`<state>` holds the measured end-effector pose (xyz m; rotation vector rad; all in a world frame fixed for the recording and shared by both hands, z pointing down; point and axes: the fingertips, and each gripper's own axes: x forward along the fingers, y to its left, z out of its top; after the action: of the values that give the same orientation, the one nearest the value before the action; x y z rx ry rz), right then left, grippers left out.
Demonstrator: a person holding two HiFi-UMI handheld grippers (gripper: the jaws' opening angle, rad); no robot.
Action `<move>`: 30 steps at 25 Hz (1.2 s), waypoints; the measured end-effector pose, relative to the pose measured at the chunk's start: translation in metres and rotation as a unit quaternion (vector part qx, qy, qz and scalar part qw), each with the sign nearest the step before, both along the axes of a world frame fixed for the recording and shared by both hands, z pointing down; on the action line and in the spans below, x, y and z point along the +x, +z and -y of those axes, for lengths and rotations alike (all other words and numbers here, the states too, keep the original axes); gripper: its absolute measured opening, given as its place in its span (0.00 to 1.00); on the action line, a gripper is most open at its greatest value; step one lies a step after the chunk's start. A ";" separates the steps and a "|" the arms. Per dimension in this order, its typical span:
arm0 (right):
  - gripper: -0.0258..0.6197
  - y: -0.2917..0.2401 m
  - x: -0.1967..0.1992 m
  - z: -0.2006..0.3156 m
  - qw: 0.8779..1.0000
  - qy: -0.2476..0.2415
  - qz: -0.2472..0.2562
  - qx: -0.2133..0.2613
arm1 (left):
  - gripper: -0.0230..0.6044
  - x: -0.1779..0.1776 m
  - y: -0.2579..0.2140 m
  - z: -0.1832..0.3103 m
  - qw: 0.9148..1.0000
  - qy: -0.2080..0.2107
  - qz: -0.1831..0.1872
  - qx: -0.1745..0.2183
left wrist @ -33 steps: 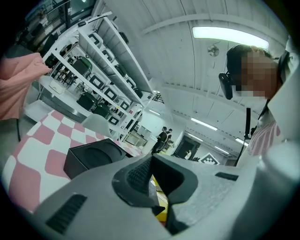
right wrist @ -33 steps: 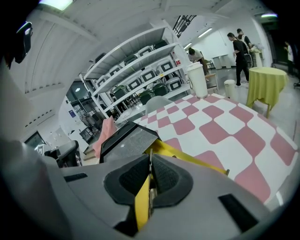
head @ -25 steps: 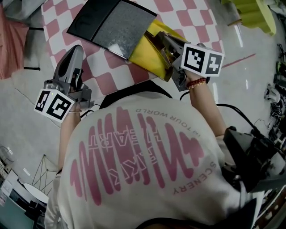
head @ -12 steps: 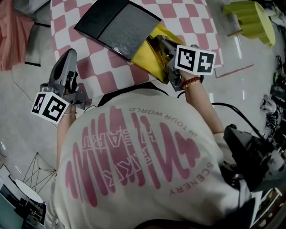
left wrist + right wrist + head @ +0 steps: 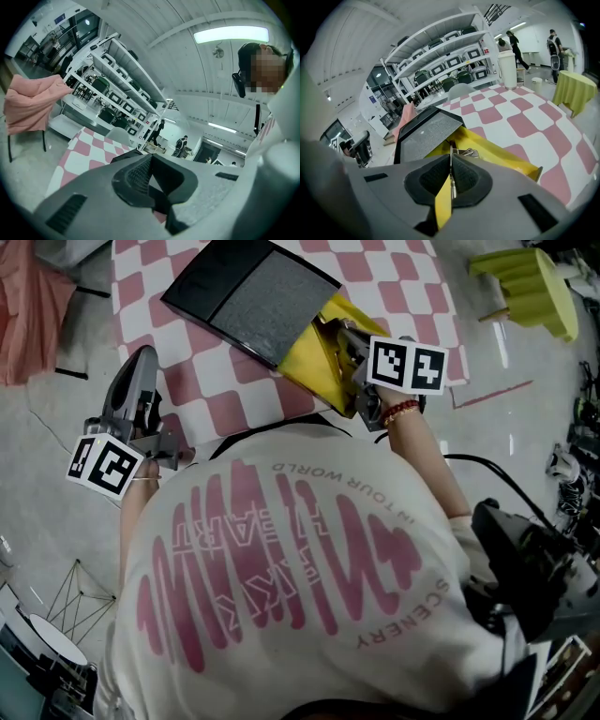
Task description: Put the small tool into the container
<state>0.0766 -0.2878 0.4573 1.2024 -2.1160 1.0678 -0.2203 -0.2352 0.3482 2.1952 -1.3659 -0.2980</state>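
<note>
Head view: pink-check surface (image 5: 394,277) at 12 w/ black tray (image 5: 248,296). Yellow container (image 5: 314,371) touches tray's 4 o'clock edge. Grey floor (image 5: 37,418) all round.
Left gripper view: left claw (image 5: 151,157) closed, empty. Shelving (image 5: 117,79) at 11.
Right gripper view: right claw (image 5: 450,171) clamps small tool (image 5: 451,185) over container.

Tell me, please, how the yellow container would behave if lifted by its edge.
Probably bendy: the yellow container has a thin wall where the right gripper pinches it. It may snag, since the black panel overlaps it.
</note>
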 end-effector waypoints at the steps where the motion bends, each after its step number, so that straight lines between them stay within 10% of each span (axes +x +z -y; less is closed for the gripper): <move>1: 0.07 0.001 0.000 0.000 1.000 0.000 0.000 -0.001 | 0.05 0.000 0.000 0.000 1.000 0.000 0.001 0.001; 30: 0.08 0.012 0.005 -0.002 0.999 0.002 -0.003 -0.033 | 0.05 0.012 -0.005 -0.001 1.000 0.016 0.006 0.007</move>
<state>0.0813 -0.2856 0.4688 1.1772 -2.0581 1.1262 -0.2085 -0.2343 0.3427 2.2318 -1.3366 -0.2832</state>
